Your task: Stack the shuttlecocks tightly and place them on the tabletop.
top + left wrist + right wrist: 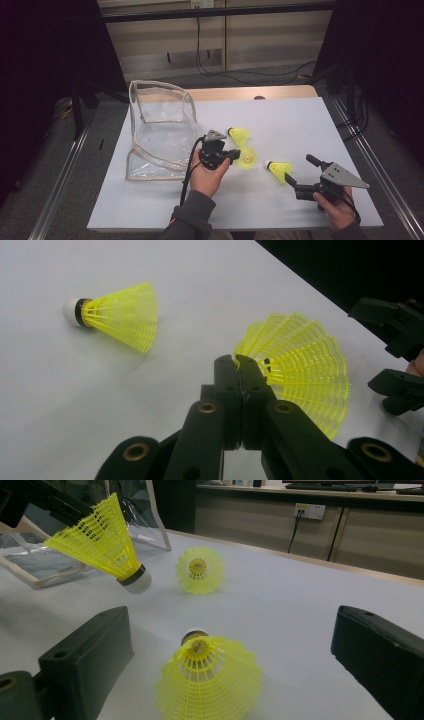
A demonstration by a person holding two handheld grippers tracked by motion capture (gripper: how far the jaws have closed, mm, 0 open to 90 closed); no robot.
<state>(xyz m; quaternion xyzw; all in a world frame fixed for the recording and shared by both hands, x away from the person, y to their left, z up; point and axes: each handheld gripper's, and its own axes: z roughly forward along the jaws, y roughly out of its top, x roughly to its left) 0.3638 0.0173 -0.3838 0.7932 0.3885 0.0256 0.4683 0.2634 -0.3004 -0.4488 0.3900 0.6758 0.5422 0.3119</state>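
Note:
Three yellow plastic shuttlecocks are on or over the white table (310, 120). My left gripper (239, 156) (240, 362) is shut on the skirt rim of one shuttlecock (247, 159) (305, 375), held off the table with its cork pointing down (102, 542). A second shuttlecock (239, 135) (200, 570) lies just beyond it. The third shuttlecock (279, 169) (210, 680) lies on its side between the wide-open jaws of my right gripper (301, 171) (232, 625), untouched by them. Another shuttlecock (117, 315) lies to the left in the left gripper view.
A clear plastic pouch (160, 130) (30, 565) with beige trim stands open at the left of the table, just behind my left hand. The table's near edge runs close under both hands. Cables (220, 70) lie on the floor beyond.

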